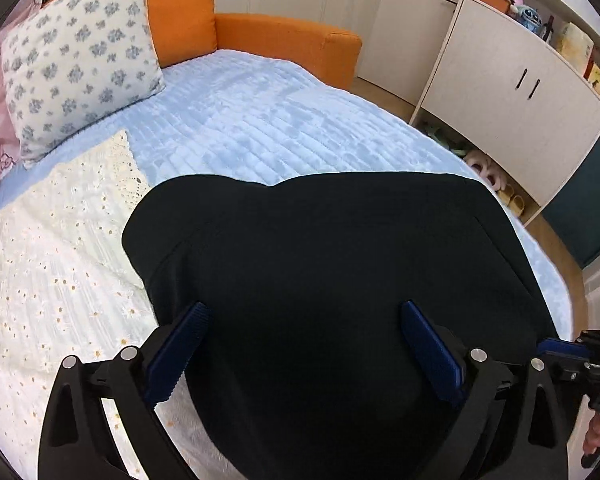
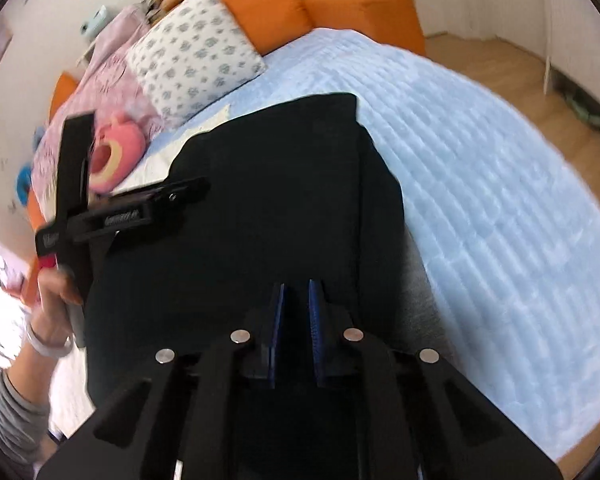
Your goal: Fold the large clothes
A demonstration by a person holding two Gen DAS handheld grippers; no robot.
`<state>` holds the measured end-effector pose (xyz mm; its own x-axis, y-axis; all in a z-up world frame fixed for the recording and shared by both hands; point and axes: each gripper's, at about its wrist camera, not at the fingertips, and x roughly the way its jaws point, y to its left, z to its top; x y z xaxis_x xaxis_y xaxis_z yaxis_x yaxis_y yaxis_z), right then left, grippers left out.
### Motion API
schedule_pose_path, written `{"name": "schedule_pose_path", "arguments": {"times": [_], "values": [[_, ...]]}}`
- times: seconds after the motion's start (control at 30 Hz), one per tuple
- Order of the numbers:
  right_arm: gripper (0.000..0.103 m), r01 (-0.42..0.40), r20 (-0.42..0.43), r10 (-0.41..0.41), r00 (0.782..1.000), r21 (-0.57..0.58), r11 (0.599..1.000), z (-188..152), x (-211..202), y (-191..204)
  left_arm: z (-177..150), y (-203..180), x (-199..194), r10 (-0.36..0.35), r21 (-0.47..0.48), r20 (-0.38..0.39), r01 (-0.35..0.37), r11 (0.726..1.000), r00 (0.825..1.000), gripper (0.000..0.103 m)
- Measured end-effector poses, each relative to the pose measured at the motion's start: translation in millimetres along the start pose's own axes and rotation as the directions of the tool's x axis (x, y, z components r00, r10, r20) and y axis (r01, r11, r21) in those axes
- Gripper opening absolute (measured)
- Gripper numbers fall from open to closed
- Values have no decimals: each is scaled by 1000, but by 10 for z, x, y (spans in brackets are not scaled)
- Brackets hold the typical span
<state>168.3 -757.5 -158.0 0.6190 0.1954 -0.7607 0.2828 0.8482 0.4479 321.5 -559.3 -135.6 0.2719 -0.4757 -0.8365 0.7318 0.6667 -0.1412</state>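
Note:
A large black garment (image 1: 320,264) lies on the light blue bedspread (image 1: 260,120), with a folded edge at its far side. My left gripper (image 1: 304,312) is open, its blue pads wide apart just above the garment's near part, holding nothing. In the right wrist view the black garment (image 2: 260,200) fills the middle. My right gripper (image 2: 297,292) has its blue pads nearly together with a narrow gap; dark cloth lies around them, and I cannot tell whether cloth is pinched. The left gripper's body (image 2: 112,216) and the hand holding it show at the left.
A white eyelet garment (image 1: 60,260) lies left of the black one. A flowered pillow (image 1: 80,60) and orange headboard cushions (image 1: 180,8) are at the bed's far end. White cabinets (image 1: 512,92) and slippers (image 1: 500,188) stand right of the bed. Pink plush (image 2: 116,156) sits by the pillow.

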Motion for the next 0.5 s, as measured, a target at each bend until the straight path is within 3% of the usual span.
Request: {"name": "schedule_pose_path", "arguments": {"times": [0.17, 0.27, 0.37, 0.5], "values": [[13, 39, 35, -38, 999, -20, 999, -13, -57, 105, 2, -15, -116, 9, -15, -1, -9, 1000, 1000, 98], [14, 67, 44, -64, 997, -56, 996, 2, -255, 277, -73, -22, -484, -60, -36, 30, 61, 997, 998, 98], [17, 101, 87, -90, 992, -136, 986, -121, -541, 524, -309, -105, -969, -161, -2, 98, 162, 987, 982, 98], [17, 117, 92, -101, 991, -193, 974, -367, -691, 701, -653, -287, -1158, -226, 73, 84, 220, 973, 970, 98]]}}
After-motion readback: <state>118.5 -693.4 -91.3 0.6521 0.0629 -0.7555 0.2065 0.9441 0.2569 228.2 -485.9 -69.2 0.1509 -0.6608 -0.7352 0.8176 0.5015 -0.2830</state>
